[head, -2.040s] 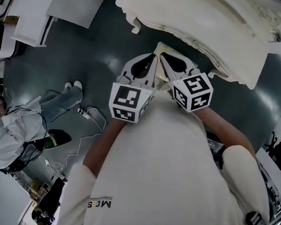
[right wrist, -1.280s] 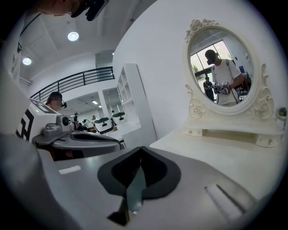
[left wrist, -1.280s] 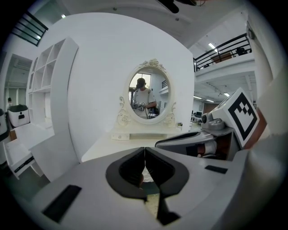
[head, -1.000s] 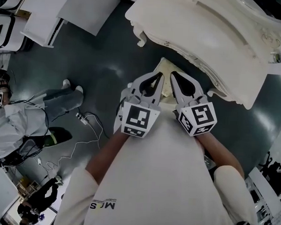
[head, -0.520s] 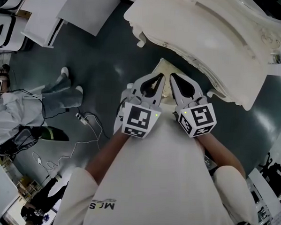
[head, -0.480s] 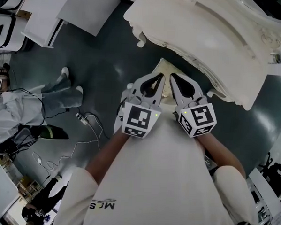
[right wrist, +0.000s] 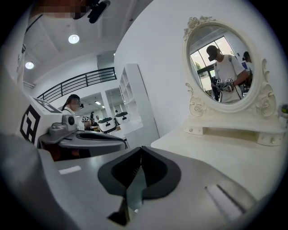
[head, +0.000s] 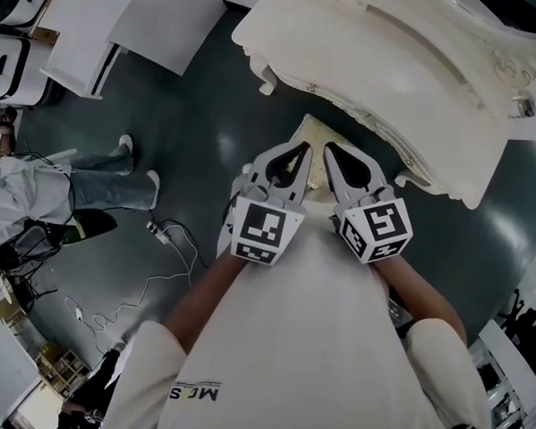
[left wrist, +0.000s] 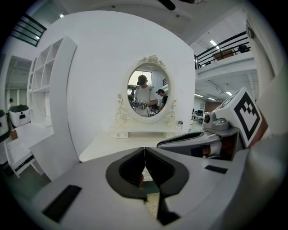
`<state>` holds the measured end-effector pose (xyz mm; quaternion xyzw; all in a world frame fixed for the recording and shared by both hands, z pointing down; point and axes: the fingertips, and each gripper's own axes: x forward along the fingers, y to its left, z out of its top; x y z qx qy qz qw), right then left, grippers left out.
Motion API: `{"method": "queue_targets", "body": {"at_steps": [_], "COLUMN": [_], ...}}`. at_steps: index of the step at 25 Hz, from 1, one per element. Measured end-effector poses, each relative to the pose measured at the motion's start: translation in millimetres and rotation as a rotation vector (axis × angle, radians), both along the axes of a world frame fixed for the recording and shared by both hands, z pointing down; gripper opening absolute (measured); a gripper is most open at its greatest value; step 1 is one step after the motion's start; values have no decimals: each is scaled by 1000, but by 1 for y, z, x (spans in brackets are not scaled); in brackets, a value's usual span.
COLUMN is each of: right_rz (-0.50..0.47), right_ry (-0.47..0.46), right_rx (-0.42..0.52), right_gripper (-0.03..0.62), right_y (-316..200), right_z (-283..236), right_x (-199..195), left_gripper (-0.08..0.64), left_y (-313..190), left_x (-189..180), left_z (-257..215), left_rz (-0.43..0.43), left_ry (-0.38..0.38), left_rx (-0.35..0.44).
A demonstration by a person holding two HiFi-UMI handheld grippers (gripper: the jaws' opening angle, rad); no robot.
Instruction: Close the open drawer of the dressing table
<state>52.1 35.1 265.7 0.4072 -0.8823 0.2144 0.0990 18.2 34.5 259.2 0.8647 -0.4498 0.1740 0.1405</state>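
The cream dressing table (head: 392,72) fills the upper right of the head view. From under its front edge a cream speckled drawer (head: 314,133) sticks out toward me. My left gripper (head: 304,149) and right gripper (head: 329,149) hover side by side just above the drawer's near end, both pointing at the table. Whether they touch the drawer I cannot tell. In the left gripper view my left gripper (left wrist: 144,152) is shut and empty, facing the oval mirror (left wrist: 146,90) and the table top (left wrist: 112,146). My right gripper (right wrist: 141,152) is also shut on nothing.
White cabinets (head: 126,22) stand at the upper left on the dark floor. A person (head: 36,197) stands at the left, near cables and a power strip (head: 159,235). A tall white shelf unit (left wrist: 49,99) rises left of the table.
Both grippers have stayed where they were over the last second. Two seconds ago they sat slightly higher in the view. The person at the left has shifted their legs.
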Motion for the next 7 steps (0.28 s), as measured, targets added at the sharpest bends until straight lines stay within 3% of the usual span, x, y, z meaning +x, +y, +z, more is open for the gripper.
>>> {"method": "queue_targets", "body": {"at_steps": [7], "right_rz": [-5], "right_ry": [-5], "right_rx": [3], "right_gripper": [0], "right_y": [0], "right_z": [0], "right_x": [-1], "left_gripper": [11], "left_y": [-1], "left_x": [-1], "left_z": [0], "left_rz": [-3], "left_ry": [3], "left_rx": [3]}}
